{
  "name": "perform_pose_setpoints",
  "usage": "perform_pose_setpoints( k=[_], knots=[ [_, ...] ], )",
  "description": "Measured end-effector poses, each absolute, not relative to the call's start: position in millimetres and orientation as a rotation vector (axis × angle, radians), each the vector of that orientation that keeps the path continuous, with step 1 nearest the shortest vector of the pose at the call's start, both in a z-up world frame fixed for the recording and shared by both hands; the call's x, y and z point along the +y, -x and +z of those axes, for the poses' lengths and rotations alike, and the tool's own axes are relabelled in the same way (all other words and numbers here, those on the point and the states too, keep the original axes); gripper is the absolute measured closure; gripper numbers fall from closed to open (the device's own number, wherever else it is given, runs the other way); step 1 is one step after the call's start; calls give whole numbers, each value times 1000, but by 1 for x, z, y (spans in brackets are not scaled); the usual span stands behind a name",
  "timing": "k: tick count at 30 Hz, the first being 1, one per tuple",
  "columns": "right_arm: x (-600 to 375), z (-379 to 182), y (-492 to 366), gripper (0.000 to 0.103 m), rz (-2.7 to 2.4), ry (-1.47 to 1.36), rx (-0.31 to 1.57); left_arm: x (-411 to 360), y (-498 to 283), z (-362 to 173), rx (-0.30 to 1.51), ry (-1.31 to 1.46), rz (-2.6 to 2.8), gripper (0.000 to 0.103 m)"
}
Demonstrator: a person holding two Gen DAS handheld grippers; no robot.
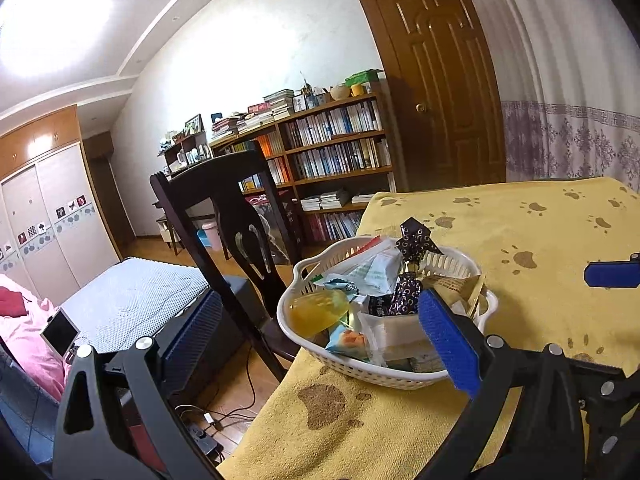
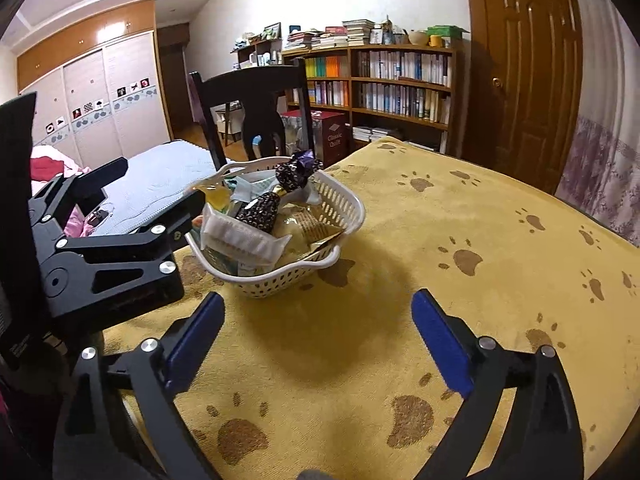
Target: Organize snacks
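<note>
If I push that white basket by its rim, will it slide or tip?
The white basket probably slides reluctantly: the yellow paw-print cloth looks fuzzy. Snacks heaped above its rim may spill. Its perforated plastic wall likely flexes.

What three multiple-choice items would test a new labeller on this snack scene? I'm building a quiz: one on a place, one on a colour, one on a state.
1. Where does the basket stand?
A. on the chair seat
B. near the table's edge, by the chair
C. on the bookshelf

2. What colour is the cloth on the table?
A. yellow with brown paw prints
B. plain white
C. red checks

3. How is the right hand-held gripper?
A. shut on a snack
B. open, holding nothing
C. shut on the basket rim

Answers:
1 B: the basket sits on the cloth close to the edge, in front of the chair.
2 A: brown paw prints dot the yellow cloth.
3 B: the blue pads stand wide apart over bare cloth.
</note>
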State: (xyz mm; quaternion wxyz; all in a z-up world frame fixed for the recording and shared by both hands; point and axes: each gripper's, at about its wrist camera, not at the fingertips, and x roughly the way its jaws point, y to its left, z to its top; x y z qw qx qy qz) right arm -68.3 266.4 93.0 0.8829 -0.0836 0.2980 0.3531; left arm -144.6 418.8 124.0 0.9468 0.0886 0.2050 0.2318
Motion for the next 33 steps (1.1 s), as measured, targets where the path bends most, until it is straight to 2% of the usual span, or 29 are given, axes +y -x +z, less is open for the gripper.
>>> perform_pose_setpoints(
  k=[3, 19, 33],
  knots=[
    [265, 93, 68, 5, 720, 171, 629, 417, 145, 124, 416, -183, 479, 3],
    [287, 84, 83, 5, 713, 302, 607, 419, 144, 124, 433, -202, 486, 3],
    [288, 86, 81, 5, 699, 295, 610, 420, 142, 122, 435, -199, 489, 3]
  ],
)
